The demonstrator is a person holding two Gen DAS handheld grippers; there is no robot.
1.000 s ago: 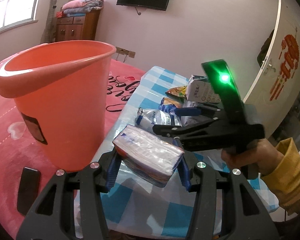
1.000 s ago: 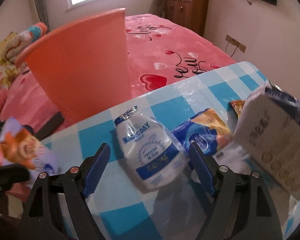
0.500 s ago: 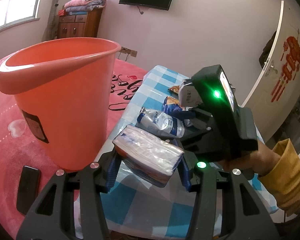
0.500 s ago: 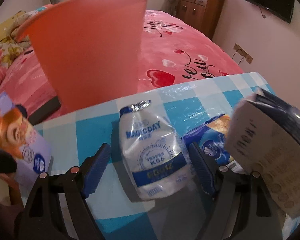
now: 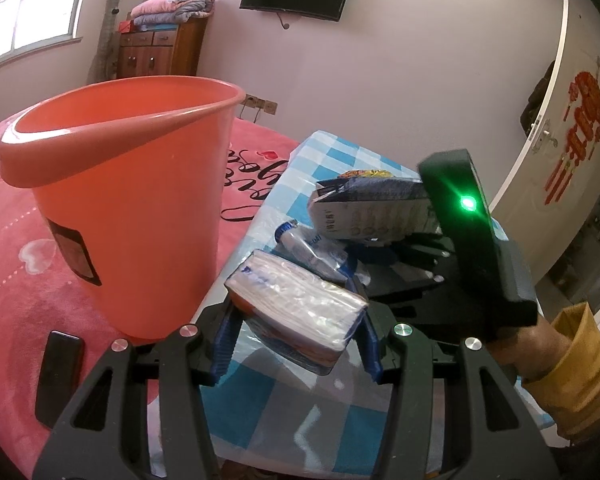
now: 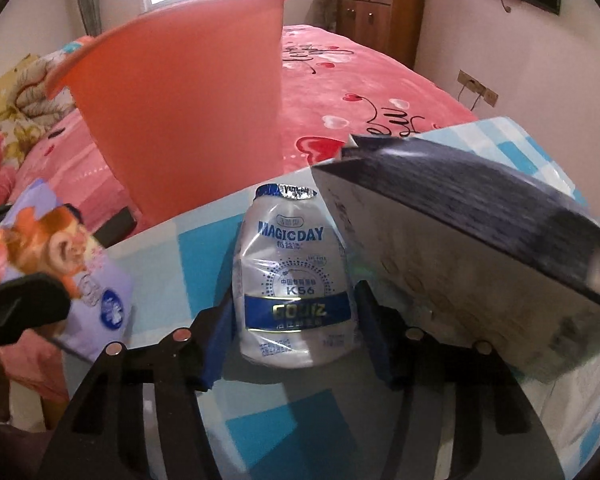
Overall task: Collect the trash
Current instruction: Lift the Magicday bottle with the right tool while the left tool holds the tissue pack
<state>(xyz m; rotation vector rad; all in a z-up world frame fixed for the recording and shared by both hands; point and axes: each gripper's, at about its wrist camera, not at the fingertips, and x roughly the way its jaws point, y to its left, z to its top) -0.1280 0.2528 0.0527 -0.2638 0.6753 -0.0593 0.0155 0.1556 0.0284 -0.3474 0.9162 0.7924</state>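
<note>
My left gripper (image 5: 296, 344) is shut on a plastic-wrapped tissue pack (image 5: 296, 308), held above the table edge beside the orange bucket (image 5: 132, 208). The pack also shows at the left of the right wrist view (image 6: 60, 268). My right gripper (image 6: 296, 340) has its blue pads close on either side of a crushed white and blue Magicday bottle (image 6: 296, 280) lying on the checked table (image 6: 156, 280). A white and dark carton (image 6: 460, 248) leans against the bottle's right side. In the left wrist view the right gripper's body (image 5: 472, 240) hides its fingers.
The bucket (image 6: 188, 104) stands on the pink bed (image 6: 360, 80) left of the table. A black phone (image 5: 58, 376) lies on the bed by the bucket. A snack wrapper (image 5: 364, 174) lies farther back on the table. A white door (image 5: 560, 128) is at right.
My right gripper has moved forward and its jaws have closed in around the bottle. The carton has shifted closer to it. My left gripper has risen slightly with the tissue pack.
</note>
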